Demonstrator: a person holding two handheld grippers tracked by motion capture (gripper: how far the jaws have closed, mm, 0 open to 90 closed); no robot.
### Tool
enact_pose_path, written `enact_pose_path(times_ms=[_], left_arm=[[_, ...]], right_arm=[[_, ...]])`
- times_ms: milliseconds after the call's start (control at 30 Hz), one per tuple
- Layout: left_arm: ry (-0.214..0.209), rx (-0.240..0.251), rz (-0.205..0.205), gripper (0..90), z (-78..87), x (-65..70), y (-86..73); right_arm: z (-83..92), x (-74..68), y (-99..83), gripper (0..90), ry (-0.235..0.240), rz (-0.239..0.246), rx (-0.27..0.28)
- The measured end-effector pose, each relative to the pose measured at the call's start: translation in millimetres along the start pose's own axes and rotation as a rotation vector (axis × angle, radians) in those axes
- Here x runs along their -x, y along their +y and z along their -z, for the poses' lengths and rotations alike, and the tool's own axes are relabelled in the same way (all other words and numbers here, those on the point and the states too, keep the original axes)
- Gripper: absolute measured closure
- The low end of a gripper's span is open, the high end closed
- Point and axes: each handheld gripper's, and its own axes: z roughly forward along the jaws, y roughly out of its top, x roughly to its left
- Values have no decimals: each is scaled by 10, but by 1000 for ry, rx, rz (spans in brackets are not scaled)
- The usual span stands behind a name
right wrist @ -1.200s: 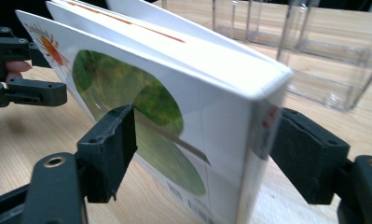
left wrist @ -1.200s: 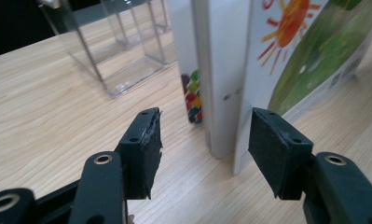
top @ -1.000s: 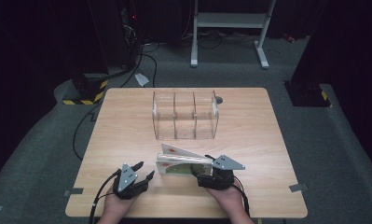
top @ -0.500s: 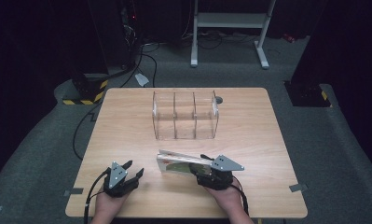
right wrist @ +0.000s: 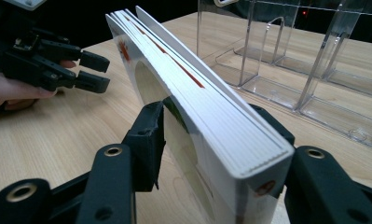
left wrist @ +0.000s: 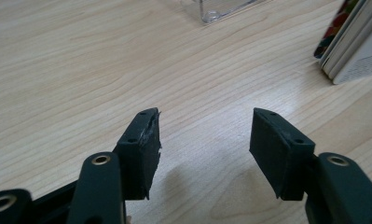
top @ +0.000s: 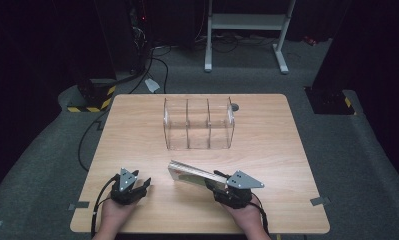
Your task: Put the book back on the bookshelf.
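Standing on edge near the table's (top: 137, 130) front, the stack of thin books (right wrist: 207, 116) sits between the right gripper's (right wrist: 211, 144) jaws, which have just been closing onto its sides — likely for lifting into the clear divider box (top: 199, 125) beyond. Set apart, the left gripper (left wrist: 204, 140) gapes empty — out of the way.
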Motion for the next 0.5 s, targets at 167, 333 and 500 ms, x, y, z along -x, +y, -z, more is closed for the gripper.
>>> enact_pose_path(times_ms=[167, 333, 500], left_arm=[[4, -58, 21, 389, -40, 0, 8], [7, -84, 27, 375, -63, 4, 17], [8, -98, 23, 374, -73, 6, 22]], right_arm=[[37, -3, -9, 630, 15, -10, 4], [53, -38, -8, 741, 6, -5, 17], [59, -54, -8, 748, -11, -7, 16]])
